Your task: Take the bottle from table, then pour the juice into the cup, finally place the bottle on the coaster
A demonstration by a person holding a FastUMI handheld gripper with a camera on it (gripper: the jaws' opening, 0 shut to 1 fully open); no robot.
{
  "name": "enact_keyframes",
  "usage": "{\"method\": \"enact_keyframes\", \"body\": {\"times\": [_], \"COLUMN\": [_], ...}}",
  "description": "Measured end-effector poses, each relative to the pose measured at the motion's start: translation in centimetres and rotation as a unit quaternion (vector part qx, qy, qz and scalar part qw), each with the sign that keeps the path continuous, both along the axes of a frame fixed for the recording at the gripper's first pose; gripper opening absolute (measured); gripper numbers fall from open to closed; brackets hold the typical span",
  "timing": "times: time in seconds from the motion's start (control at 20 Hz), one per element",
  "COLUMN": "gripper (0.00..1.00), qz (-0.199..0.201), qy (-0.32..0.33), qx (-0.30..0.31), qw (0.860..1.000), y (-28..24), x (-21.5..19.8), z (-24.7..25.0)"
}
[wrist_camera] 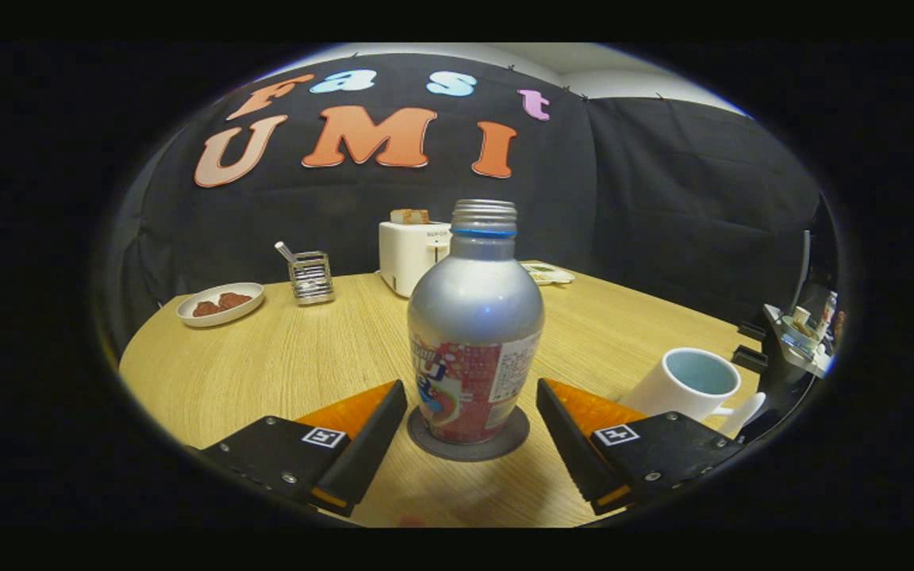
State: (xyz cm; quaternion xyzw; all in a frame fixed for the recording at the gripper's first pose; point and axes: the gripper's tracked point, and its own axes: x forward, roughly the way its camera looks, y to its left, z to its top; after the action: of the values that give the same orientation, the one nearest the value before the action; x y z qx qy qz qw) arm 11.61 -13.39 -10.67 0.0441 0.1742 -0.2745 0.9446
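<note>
A silver bottle [474, 325] with a red printed label and an uncapped threaded neck stands upright on a dark round coaster [469, 448] on the wooden table [282, 365]. My gripper [471, 424] is open; its two fingers flank the bottle's base, with a gap showing on each side. A white cup [691, 385] with a pale blue inside stands to the right, just beyond the right finger, its handle turned toward me.
At the back of the table stand a white toaster [412, 254] with bread in it, a metal holder [311, 276] with a utensil, and a white plate [220, 304] with brown food. A flat item [550, 274] lies behind the bottle. Equipment [802, 333] sits past the table's right edge.
</note>
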Motion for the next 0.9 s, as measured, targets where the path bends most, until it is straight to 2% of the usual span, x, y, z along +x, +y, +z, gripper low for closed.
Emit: {"method": "enact_keyframes", "body": {"times": [0.35, 0.5, 0.75, 0.9], "gripper": [0.98, 0.98, 0.98, 0.98], "qz": [0.037, 0.086, 0.128, 0.178], "qy": [-0.026, -0.066, -0.082, -0.105], "qx": [0.020, 0.014, -0.034, -0.021], "qw": [0.999, 0.994, 0.988, 0.978], "y": [3.7, 7.1, 11.7, 16.2], "x": [-3.2, -4.3, -6.9, -7.4], "z": [2.4, 5.7, 10.6, 12.5]}}
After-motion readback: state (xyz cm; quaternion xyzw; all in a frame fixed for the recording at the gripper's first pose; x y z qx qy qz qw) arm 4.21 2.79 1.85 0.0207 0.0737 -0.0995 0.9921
